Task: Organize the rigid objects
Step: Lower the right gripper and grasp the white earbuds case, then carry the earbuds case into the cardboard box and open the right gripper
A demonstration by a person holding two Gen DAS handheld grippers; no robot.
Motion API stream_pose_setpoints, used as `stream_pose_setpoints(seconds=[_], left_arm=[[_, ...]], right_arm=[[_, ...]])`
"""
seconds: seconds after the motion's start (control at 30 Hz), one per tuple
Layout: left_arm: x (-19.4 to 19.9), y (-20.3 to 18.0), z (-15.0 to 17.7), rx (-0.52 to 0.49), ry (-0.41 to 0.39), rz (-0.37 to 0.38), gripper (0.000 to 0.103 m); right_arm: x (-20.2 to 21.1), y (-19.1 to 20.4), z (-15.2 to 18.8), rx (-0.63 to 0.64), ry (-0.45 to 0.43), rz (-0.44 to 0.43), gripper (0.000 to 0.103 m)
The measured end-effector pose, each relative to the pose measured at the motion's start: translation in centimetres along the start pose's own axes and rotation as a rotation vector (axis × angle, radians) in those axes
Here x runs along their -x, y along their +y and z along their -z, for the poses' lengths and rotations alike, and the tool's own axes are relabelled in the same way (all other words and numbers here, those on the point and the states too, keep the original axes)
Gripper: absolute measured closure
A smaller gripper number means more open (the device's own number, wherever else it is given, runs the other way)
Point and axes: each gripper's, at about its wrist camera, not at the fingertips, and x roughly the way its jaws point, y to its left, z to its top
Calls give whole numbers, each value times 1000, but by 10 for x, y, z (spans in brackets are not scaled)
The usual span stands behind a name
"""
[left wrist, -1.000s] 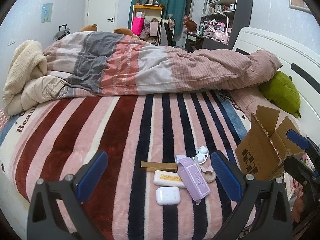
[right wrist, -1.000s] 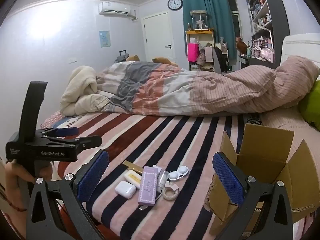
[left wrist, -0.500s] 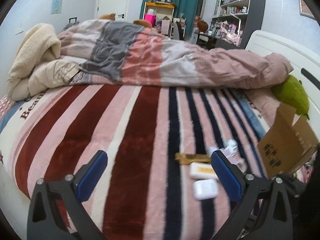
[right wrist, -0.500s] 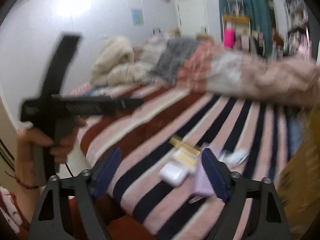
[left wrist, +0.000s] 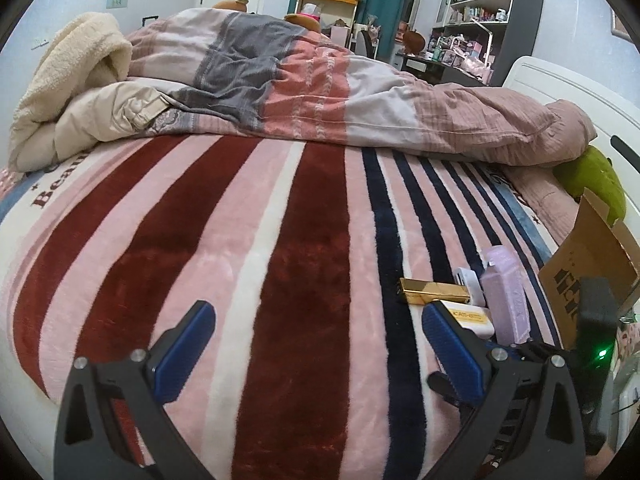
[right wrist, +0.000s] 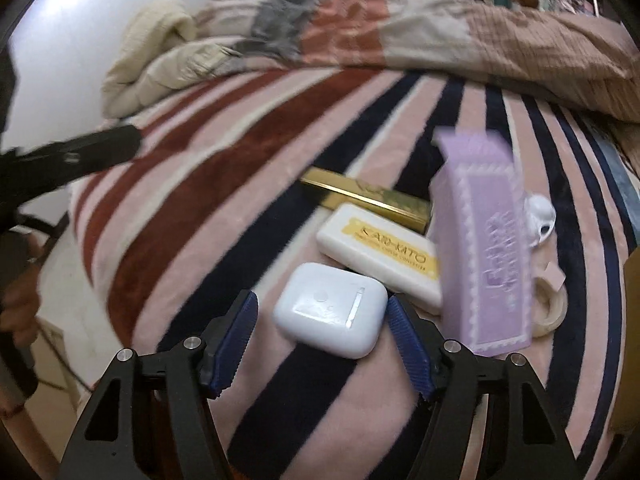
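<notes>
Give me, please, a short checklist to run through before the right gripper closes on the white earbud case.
1. Right gripper open: ok.
2. White earbud case between the pads: ok, though only its near end.
3. Right pad apart from the purple box: cannot tell, very close.
4. White eraser outside the jaws: ok.
5. Left gripper open, out of the way: ok.
6. Cardboard box open: ok.
</notes>
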Motion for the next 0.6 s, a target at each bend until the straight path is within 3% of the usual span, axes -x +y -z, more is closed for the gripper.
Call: stream_pose_setpoints(seconds=[0.1, 0.17, 0.23, 0.4, 0.47, 0.6], left_arm=[[-3, -5, 0, -27, 25, 42, 1], [-5, -8, -3, -55, 49, 103, 1], [-6, -13, -7, -78, 82, 181, 1], [9, -52, -37, -178, 150, 436, 2], [20, -76, -52, -214, 158, 539, 6], [28, -130, -80, -272, 196, 619, 37]], right_arm=[[-1, 11, 1, 33, -14, 83, 50], [4, 18, 4, 74, -35, 106, 50], [13, 20, 6, 108, -62, 98, 50], [68, 20, -1, 190, -203, -14, 50], [91, 19, -7, 221, -261, -27, 50], [144, 0, -19, 220, -374, -65, 50]])
